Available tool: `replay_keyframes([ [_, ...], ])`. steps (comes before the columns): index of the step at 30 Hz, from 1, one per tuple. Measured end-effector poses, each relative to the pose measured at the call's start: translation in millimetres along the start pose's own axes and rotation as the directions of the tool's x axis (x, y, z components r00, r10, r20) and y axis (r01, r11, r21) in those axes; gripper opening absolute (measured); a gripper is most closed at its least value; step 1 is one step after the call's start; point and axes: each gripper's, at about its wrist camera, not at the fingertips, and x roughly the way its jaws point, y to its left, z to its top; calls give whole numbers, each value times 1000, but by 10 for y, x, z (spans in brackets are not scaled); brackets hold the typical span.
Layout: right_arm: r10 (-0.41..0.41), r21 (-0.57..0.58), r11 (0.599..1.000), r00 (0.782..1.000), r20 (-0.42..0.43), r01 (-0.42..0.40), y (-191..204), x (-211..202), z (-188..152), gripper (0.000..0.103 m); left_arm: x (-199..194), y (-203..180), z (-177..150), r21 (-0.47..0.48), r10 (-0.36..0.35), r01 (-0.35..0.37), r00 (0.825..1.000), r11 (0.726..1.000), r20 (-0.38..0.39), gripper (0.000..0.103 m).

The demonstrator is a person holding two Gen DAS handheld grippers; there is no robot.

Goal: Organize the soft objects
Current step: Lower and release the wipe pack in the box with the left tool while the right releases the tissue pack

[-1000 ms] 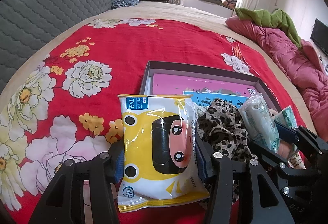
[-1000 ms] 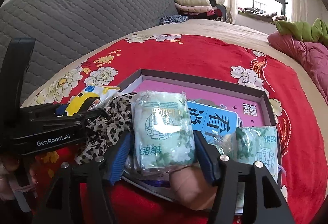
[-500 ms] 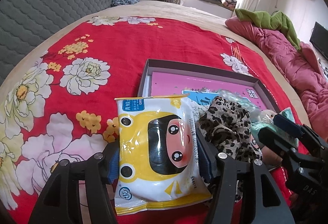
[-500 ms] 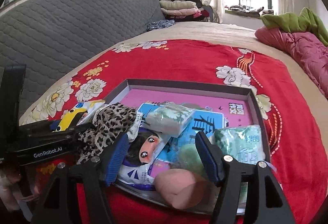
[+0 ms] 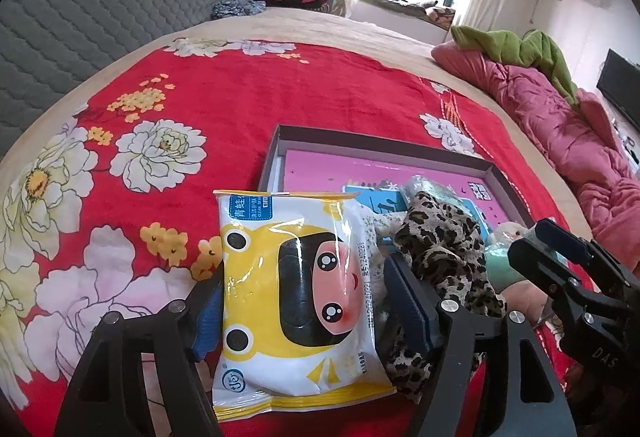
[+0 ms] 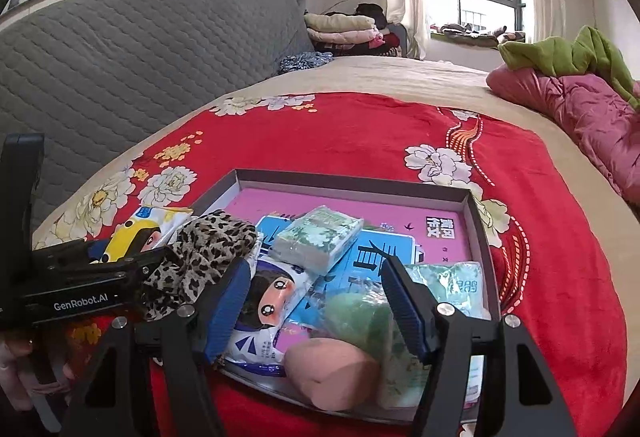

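Released, the tissue pack (image 6: 318, 239) lies in the tray (image 6: 478, 221); right jaws empty, left jaws grip wipes (image 5: 296, 293).

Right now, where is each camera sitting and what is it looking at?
Left wrist: sits on the left tool, looking over the bed at the yellow pack it grips; its two fingers and the right tool show.
Right wrist: sits on the right tool, open over the tray; its fingers and the left tool show.
Both see the tray, leopard cloth and yellow pack.
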Motion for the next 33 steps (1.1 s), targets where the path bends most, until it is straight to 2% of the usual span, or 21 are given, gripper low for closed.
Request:
replay_keyframes([
  [9,-6,-2,1000,999,50,6,-32,-100,56,68,-122,75,73,-24,17,-16,998,1000,62,75],
  [12,-19,-4,1000,998,65,19,-46,-140,86,68,-193,51,94,-2,64,-64,994,998,91,75],
  [25,-108,0,994,987,116,108,-132,-338,122,68,-414,-48,111,28,90,-94,988,995,129,78],
  [29,-143,4,990,981,128,144,-120,-405,119,68,-489,-78,112,29,74,-79,987,996,143,78],
  [33,-154,10,988,980,126,154,-101,-465,95,76,-554,-154,94,61,117,-127,981,990,153,78],
])
